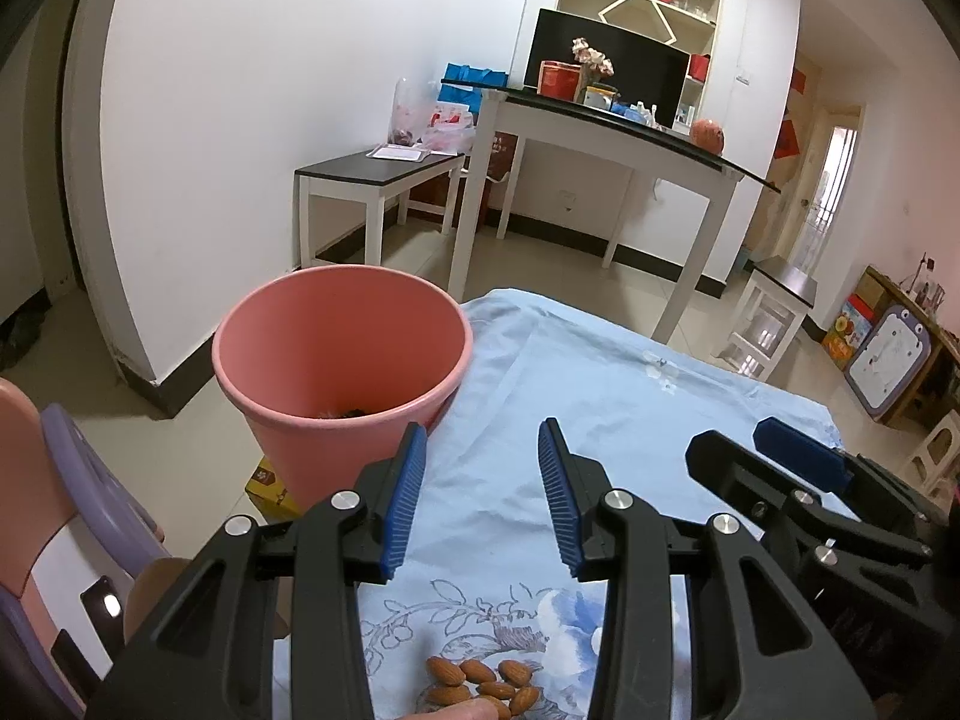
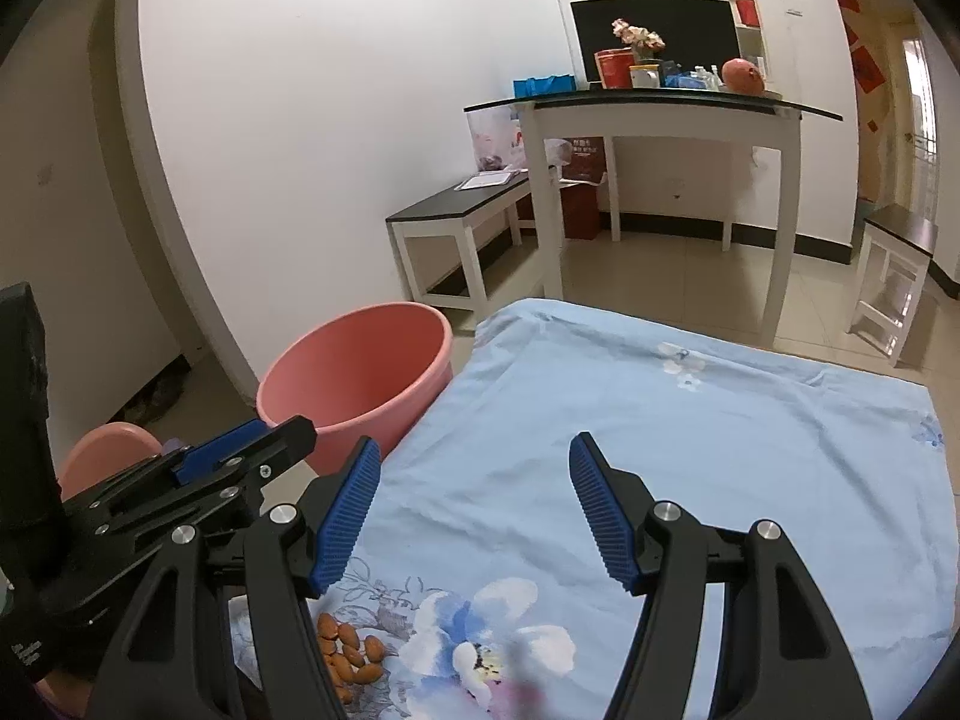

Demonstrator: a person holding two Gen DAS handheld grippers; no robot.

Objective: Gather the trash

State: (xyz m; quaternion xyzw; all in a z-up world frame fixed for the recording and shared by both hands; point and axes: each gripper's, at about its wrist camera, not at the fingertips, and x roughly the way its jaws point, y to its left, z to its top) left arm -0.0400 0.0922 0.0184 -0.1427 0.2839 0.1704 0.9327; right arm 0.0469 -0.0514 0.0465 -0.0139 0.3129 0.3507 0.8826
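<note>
Almonds at the near edge, bin off the left edge.

Both grippers empty and parted: left gripper (image 1: 483,501) about half spread, right gripper (image 2: 474,516) wider, nothing between the pads of either. Almonds (image 1: 480,684) heaped on the flowered cloth (image 1: 630,396) close to the near edge, under and behind the left fingers, so not yet within reach. Pink bin (image 1: 342,354) just beside the cloth's left edge, dark scraps already at its bottom. Best to draw back and tip down over the heap, straddle a few nuts, close gently, then carry low and straight over the rim before releasing. Loose nuts likely to scatter or slip.
</note>
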